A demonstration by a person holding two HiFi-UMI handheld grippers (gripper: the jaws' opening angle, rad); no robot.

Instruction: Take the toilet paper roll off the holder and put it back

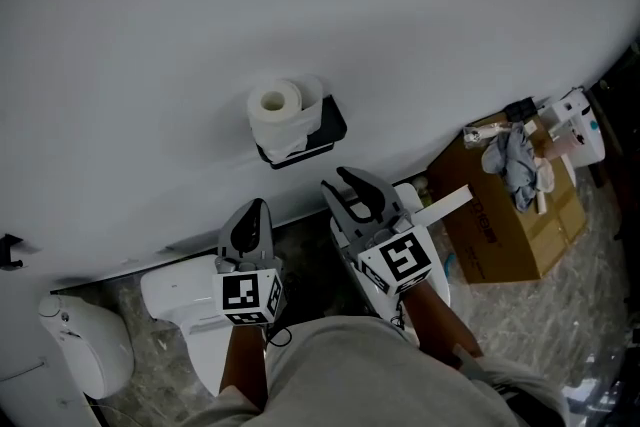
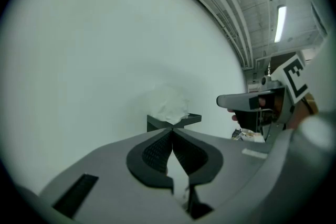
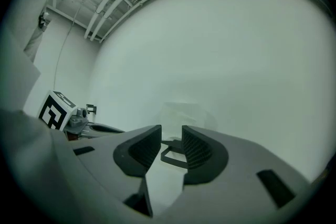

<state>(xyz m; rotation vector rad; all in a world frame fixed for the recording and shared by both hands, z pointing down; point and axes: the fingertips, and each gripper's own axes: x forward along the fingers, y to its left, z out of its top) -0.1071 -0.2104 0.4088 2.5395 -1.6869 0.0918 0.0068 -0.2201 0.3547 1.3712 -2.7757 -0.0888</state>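
Observation:
A white toilet paper roll point(image 1: 276, 111) sits on a black holder point(image 1: 327, 129) fixed to the white wall. Both grippers hang below it and point up at it, apart from it. My left gripper point(image 1: 256, 208) is shut, its jaw tips meeting with nothing between them. My right gripper point(image 1: 338, 183) stands open a little, empty. In the left gripper view my left gripper point(image 2: 172, 130) has the roll point(image 2: 170, 104) and holder point(image 2: 174, 120) straight ahead. In the right gripper view the holder's black frame point(image 3: 173, 155) shows through the gap of my right gripper point(image 3: 171, 132), with the roll point(image 3: 184, 114) faint above.
A white toilet point(image 1: 185, 299) stands below the left gripper. A second white fixture point(image 1: 84, 343) is at the lower left. A cardboard box point(image 1: 505, 220) with rags and small items on top stands at the right on the speckled floor.

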